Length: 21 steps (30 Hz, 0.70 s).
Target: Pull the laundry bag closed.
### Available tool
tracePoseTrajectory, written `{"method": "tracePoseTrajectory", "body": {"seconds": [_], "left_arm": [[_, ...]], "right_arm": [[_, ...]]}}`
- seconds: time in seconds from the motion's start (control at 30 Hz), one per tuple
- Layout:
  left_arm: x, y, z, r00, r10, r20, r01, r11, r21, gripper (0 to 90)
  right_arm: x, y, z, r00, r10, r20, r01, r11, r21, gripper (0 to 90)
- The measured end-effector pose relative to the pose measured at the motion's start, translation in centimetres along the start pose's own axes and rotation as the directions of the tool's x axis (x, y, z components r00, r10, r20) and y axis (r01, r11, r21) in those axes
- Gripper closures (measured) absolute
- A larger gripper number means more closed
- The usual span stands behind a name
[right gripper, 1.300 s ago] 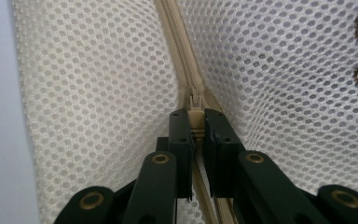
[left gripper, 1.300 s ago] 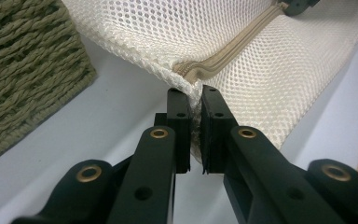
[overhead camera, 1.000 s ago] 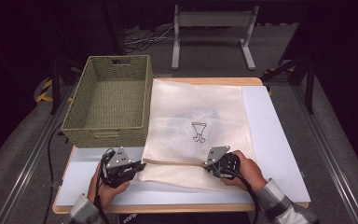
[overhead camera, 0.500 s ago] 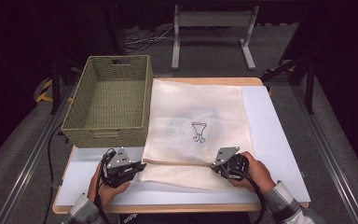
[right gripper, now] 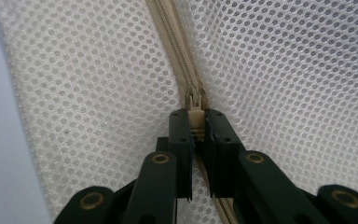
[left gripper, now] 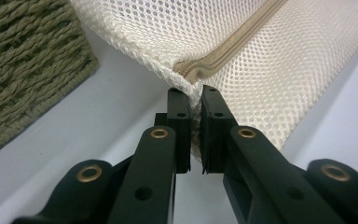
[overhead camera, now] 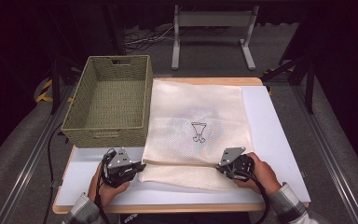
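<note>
Mesh bag (overhead camera: 196, 121): flat mid-worktop (overhead camera: 270, 121)
Basket (overhead camera: 108, 105): back-left corner
Left gripper (overhead camera: 139, 166), right gripper (overhead camera: 217, 167): clamping bag's front zip line

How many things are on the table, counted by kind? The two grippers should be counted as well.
Cream mesh zip bag: 1
Olive-green woven basket: 1
Black two-jaw grippers: 2, the left gripper shut on the bag's corner, the right gripper shut on its zipper pull
Total: 4

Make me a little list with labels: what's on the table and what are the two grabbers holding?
bag: cream mesh zip bag, flat on the white table
basket: olive woven basket, left of bag
left gripper: shut on the bag's corner at the zip's end
right gripper: shut on the beige zip pull
zip: runs between both grippers
</note>
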State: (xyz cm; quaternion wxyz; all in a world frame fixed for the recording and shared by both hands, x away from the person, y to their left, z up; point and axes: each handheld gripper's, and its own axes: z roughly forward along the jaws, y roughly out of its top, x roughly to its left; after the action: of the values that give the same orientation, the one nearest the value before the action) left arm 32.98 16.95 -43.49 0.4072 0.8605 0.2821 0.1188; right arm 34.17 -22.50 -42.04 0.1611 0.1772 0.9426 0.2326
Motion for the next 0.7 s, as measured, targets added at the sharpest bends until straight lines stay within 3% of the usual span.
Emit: {"method": "tracePoseTrajectory", "body": {"seconds": [0.7], "left_arm": [[0.3, -0.3, 0.0, 0.9998, -0.002, 0.020, 0.002, 1.0000, 0.005, 84.8]], "right_arm": [[-0.7, -1.9, -1.0, 0.9994, 0.028, 0.020, -0.029, 0.9993, 0.022, 82.8]]}}
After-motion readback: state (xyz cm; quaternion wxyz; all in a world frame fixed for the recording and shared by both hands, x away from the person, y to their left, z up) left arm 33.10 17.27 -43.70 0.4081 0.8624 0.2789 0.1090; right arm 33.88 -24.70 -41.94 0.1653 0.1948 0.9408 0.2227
